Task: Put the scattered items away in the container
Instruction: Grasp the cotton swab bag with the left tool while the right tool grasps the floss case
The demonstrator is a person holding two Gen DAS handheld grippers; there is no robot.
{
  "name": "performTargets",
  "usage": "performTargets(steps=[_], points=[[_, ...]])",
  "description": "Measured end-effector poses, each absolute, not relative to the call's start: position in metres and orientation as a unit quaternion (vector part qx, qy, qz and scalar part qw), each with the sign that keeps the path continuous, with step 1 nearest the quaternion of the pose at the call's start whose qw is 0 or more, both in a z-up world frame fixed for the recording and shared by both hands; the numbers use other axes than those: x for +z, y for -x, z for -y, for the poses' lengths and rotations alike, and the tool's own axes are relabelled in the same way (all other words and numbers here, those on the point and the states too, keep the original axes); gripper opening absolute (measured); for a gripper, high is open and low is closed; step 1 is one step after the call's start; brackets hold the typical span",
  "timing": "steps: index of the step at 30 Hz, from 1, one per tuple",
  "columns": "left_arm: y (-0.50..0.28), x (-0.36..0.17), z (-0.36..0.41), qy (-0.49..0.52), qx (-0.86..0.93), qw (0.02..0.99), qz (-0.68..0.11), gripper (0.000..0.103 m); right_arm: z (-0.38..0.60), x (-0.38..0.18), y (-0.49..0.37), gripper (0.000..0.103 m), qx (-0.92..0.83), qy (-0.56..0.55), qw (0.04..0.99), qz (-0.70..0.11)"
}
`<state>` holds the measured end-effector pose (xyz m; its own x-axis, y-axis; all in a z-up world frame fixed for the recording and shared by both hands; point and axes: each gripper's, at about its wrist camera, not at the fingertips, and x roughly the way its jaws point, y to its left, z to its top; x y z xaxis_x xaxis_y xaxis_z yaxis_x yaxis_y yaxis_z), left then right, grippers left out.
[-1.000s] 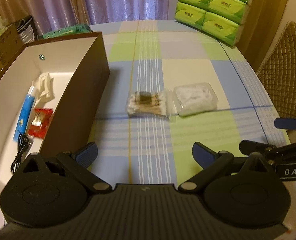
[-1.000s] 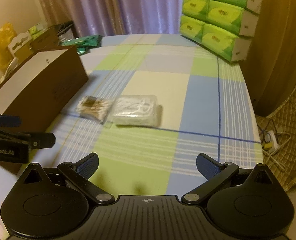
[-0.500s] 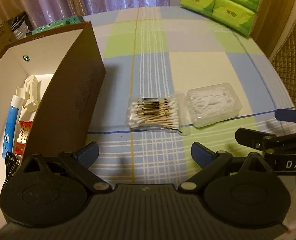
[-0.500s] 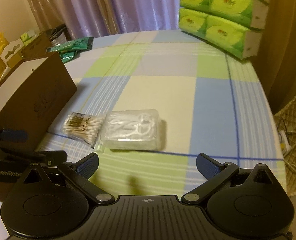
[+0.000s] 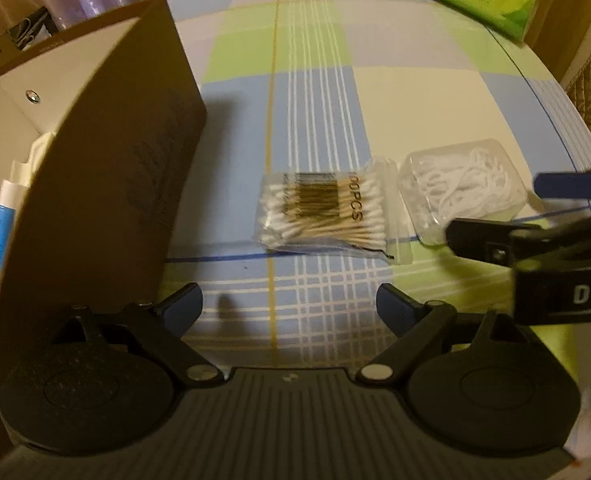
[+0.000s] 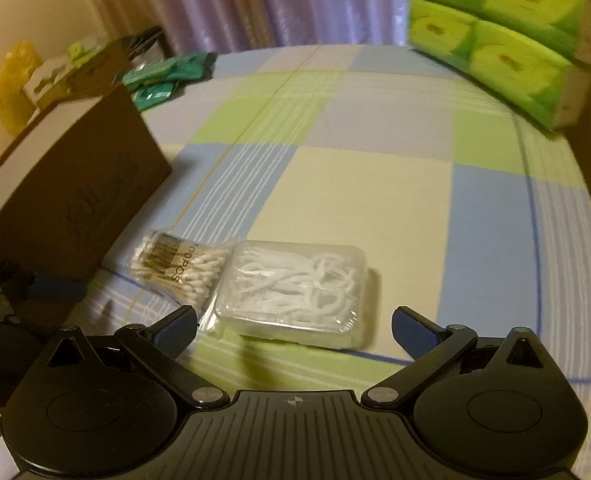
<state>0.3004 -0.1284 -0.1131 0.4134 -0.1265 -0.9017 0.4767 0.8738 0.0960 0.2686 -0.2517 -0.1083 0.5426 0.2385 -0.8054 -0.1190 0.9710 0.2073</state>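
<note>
Over the past second I have brought both hand-held grippers down and forward, so the two items left on the checked blue, green and cream tablecloth [image 6: 359, 184] now loom larger in both wrist views and the green tissue packs [image 6: 507, 40] have slid toward the top edge. My left gripper [image 5: 289, 304] hangs with its blue-padded fingers spread wide and nothing between them, squarely behind the clear plastic bag of wooden-stemmed cotton swabs [image 5: 323, 210], which lies flat straight ahead with its long axis running left to right across the gripper's line of approach. My right gripper [image 6: 293, 326] is likewise spread and empty, low over the cloth, with the clear lidded plastic case of white floss picks [image 6: 295, 290] lying directly ahead between the lines of its fingers, its long side also crosswise to them. Bag and case touch, the bag's edge tucked against the case's left end. The tall brown cardboard box with a white interior [image 5: 135, 152] stands to the left of both, nearer my left gripper; a blue-and-white tube [image 5: 3, 220] and something white show inside along its wall. I judge each gripper is lined up on its own item, the right the closer to closing. The catch is the shared edge: lifting either item first may drag the other.
</note>
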Motion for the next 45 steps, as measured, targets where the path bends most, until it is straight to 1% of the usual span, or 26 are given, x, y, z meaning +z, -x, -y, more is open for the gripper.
performTargets(steps=[6, 9, 10, 12, 14, 17, 20, 23, 26, 28, 29, 31, 34, 36, 45], points=[[-0.304, -0.122, 0.129, -0.179, -0.176, 0.819, -0.516, 0.092, 0.238, -0.122, -0.285, 0.101, 0.075, -0.025, 0.872, -0.483], [-0.306, -0.122, 0.129, -0.178, -0.180, 0.819, -0.515, 0.092, 0.244, -0.125, -0.286, 0.100, 0.052, -0.028, 0.872, -0.486], [-0.306, -0.122, 0.129, -0.178, -0.181, 0.820, -0.514, 0.092, 0.249, -0.125, -0.285, 0.100, 0.049, -0.032, 0.871, -0.488], [-0.307, -0.121, 0.131, -0.176, -0.183, 0.821, -0.511, 0.092, 0.259, -0.125, -0.282, 0.095, 0.042, -0.032, 0.872, -0.486], [-0.310, -0.118, 0.133, -0.168, -0.189, 0.824, -0.507, 0.092, 0.268, -0.124, -0.280, 0.094, 0.033, -0.024, 0.872, -0.488], [-0.311, -0.113, 0.139, -0.159, -0.203, 0.827, -0.499, 0.093, 0.282, -0.123, -0.278, 0.094, 0.027, -0.026, 0.873, -0.487], [-0.316, -0.111, 0.147, -0.149, -0.213, 0.829, -0.495, 0.095, 0.291, -0.122, -0.277, 0.094, 0.025, -0.026, 0.874, -0.485], [-0.325, -0.114, 0.153, -0.148, -0.212, 0.832, -0.492, 0.095, 0.295, -0.122, -0.275, 0.094, 0.030, -0.025, 0.875, -0.483], [-0.332, -0.118, 0.158, -0.149, -0.211, 0.836, -0.485, 0.092, 0.297, -0.121, -0.271, 0.094, 0.037, -0.028, 0.878, -0.476], [-0.335, -0.121, 0.157, -0.141, -0.218, 0.836, -0.484, 0.084, 0.297, -0.120, -0.271, 0.094, 0.043, -0.027, 0.881, -0.470], [-0.336, -0.121, 0.157, -0.133, -0.223, 0.836, -0.484, 0.083, 0.297, -0.119, -0.271, 0.095, 0.047, -0.024, 0.883, -0.467], [-0.334, -0.119, 0.157, -0.138, -0.235, 0.837, -0.475, 0.074, 0.294, -0.118, -0.272, 0.096, 0.059, -0.014, 0.884, -0.463], [-0.329, -0.117, 0.151, -0.136, -0.240, 0.837, -0.472, 0.068, 0.290, -0.117, -0.274, 0.099, 0.077, 0.011, 0.888, -0.453], [-0.328, -0.116, 0.147, -0.131, -0.235, 0.837, -0.476, 0.068, 0.288, -0.116, -0.275, 0.101, 0.090, 0.028, 0.891, -0.445], [-0.326, -0.115, 0.133, -0.118, -0.219, 0.836, -0.490, 0.068, 0.284, -0.126, -0.297, 0.101, 0.156, 0.102, 0.888, -0.421]])
